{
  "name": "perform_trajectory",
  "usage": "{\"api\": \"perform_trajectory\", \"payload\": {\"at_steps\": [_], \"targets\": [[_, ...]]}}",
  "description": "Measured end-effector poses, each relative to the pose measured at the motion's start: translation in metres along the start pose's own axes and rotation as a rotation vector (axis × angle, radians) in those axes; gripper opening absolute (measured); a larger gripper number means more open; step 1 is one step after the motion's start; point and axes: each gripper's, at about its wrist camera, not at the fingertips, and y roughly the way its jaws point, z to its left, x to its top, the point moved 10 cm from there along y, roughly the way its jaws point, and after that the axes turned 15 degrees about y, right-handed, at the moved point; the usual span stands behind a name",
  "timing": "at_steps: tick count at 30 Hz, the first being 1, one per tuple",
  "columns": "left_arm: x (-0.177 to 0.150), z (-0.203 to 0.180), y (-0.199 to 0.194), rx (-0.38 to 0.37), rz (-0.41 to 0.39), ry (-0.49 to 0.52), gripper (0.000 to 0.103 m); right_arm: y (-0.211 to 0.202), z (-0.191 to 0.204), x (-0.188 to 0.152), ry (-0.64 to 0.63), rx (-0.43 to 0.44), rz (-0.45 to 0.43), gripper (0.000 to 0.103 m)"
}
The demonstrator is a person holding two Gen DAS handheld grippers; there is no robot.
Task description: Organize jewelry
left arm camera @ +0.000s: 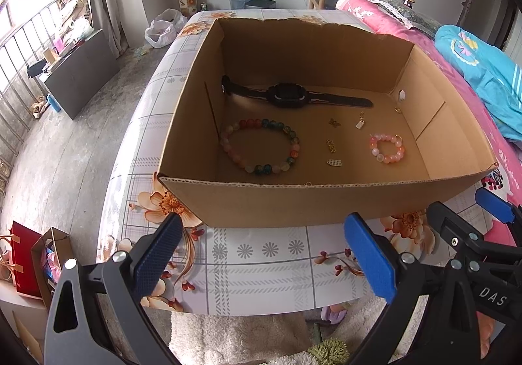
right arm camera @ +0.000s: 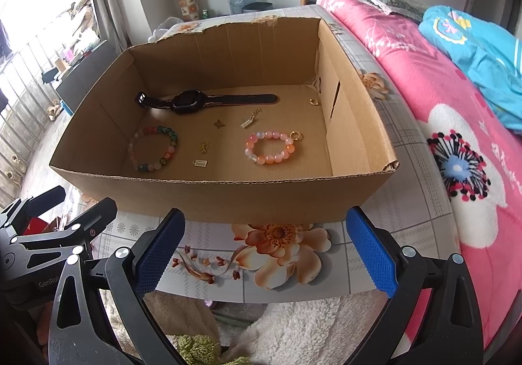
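Our left gripper (left arm camera: 264, 254) and right gripper (right arm camera: 266, 252) both hover with blue-padded fingers spread wide, gripping nothing, just short of the table's near edge. On the neighbouring gripper bodies we read "DAS" and "GenRob".

Ahead of them an open brown cardboard box (left arm camera: 326, 198) sits on the floral, grid-patterned tablecloth (left arm camera: 261, 260). On its floor, a black wristwatch (left arm camera: 288, 96) lies flat along the far wall, its long axis running left to right and its face turned up. Nearer the left wall rests a large multicoloured bead bracelet (left arm camera: 259, 144); toward the right wall lies a smaller pink bead bracelet (right arm camera: 270, 147) with a gold ring (right arm camera: 295, 135) touching it. Between the bracelets we see small gold charms (left arm camera: 332, 144), well apart from one another. Another gold ring (right arm camera: 314, 101) sits in the far right corner.

A pink flowered quilt (right arm camera: 424, 87) borders the table's right edge; the floor to the left is bare concrete (left arm camera: 65, 143).
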Motion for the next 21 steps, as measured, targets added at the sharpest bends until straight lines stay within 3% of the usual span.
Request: {"api": "perform_trajectory", "payload": {"at_steps": [21], "targets": [[-0.0008, 0.0004, 0.0007, 0.0, 0.001, -0.002, 0.097, 0.0005, -0.0009, 0.0016, -0.005, 0.001, 0.001, 0.095]]}}
